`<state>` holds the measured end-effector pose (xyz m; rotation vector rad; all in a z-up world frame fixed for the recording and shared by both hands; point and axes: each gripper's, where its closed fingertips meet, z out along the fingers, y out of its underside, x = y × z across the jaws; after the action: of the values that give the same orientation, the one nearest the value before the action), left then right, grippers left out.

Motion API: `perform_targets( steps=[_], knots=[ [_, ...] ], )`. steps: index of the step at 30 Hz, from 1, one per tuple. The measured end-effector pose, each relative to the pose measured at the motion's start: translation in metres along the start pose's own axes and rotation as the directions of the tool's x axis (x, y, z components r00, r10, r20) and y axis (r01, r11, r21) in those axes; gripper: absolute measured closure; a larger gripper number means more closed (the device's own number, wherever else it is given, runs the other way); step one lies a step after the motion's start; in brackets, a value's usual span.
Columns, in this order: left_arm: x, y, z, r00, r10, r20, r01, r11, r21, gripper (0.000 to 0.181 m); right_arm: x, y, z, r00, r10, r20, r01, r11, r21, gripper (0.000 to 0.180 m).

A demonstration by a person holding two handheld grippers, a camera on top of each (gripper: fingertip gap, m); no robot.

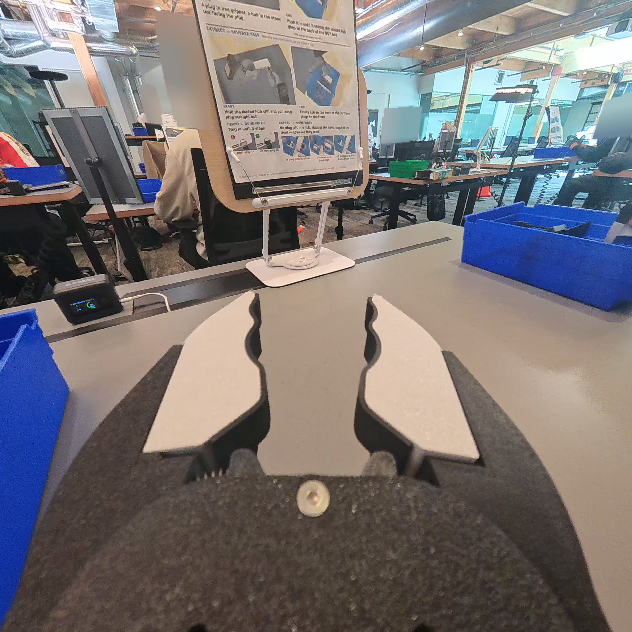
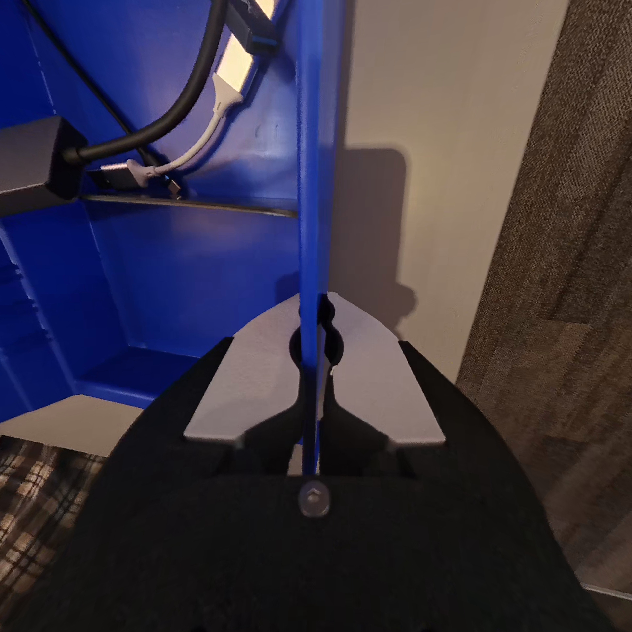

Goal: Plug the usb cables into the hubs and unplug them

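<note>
Setup step, by the look of it: no plug or hub is in either tool. Right gripper (image 2: 312, 328) is pinched on the thin side wall of the blue plastic bin (image 2: 309, 205), probably to shift it. Left gripper (image 1: 313, 328) hangs wide apart and empty over the bare grey tabletop (image 1: 478, 359), facing a white-footed instruction stand (image 1: 301, 263).

Inside the bin's far compartment: 1 grey boxy hub (image 2: 30, 160) with a thick black cable (image 2: 191, 99), 1 white cable (image 2: 205, 136) tangled beside it.

Next move likely calls for letting go of the wall and reaching for a plug.
</note>
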<state>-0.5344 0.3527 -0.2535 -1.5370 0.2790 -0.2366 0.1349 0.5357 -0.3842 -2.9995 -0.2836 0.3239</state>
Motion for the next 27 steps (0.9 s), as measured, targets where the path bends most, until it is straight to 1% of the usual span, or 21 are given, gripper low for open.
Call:
perform_targets(
  steps=[6, 13, 27],
  knots=[
    [0.006, -0.002, 0.003, 0.999, -0.018, -0.034, 0.018, 1.000, 0.002, 0.123, -0.027, -0.002, 0.002, 1.000, -0.011, -0.016, 0.011, 1.000, -0.003, 0.175],
    [0.011, -0.007, 0.000, 0.997, -0.044, -0.063, 0.045, 0.999, 0.010, 0.123, -0.062, -0.006, 0.013, 0.999, -0.034, 0.002, 0.034, 0.999, 0.008, 0.175],
    [0.019, -0.015, -0.003, 0.993, -0.057, -0.099, 0.058, 0.998, 0.010, 0.124, -0.157, -0.005, 0.032, 0.989, -0.142, 0.042, 0.142, 0.990, -0.009, 0.174]
  ],
)
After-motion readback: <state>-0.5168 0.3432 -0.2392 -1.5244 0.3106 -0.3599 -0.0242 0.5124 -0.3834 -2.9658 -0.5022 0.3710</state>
